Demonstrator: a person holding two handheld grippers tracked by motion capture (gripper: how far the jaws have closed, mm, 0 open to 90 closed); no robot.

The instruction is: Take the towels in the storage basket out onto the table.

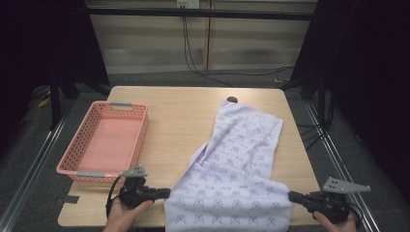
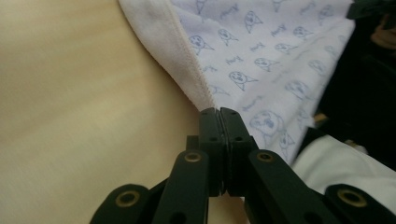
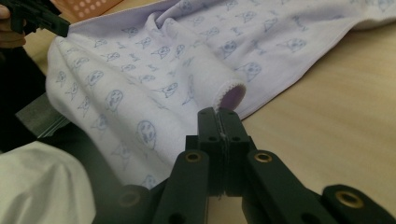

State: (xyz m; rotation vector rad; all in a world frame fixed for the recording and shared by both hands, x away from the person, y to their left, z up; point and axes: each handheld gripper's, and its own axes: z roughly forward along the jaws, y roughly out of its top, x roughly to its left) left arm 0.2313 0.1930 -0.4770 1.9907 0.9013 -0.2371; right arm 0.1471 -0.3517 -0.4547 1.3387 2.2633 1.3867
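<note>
Clamped on the near corners of the white, blue-printed cotton cloth (image 1: pixel 237 169), the left gripper (image 1: pixel 164 193) at seven o'clock and right gripper (image 1: pixel 291 195) at five stretch its hem taut for folding toward twelve.

Pink basket (image 1: pixel 104 142) (left side of table), wooden table (image 1: pixel 179 130), black cables (image 1: pixel 203 67) behind

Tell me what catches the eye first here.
A pale printed cloth sprawls from the table's far edge to its near edge, pinched at its near corners by the left gripper and right gripper. A pink basket sits on the left.
</note>
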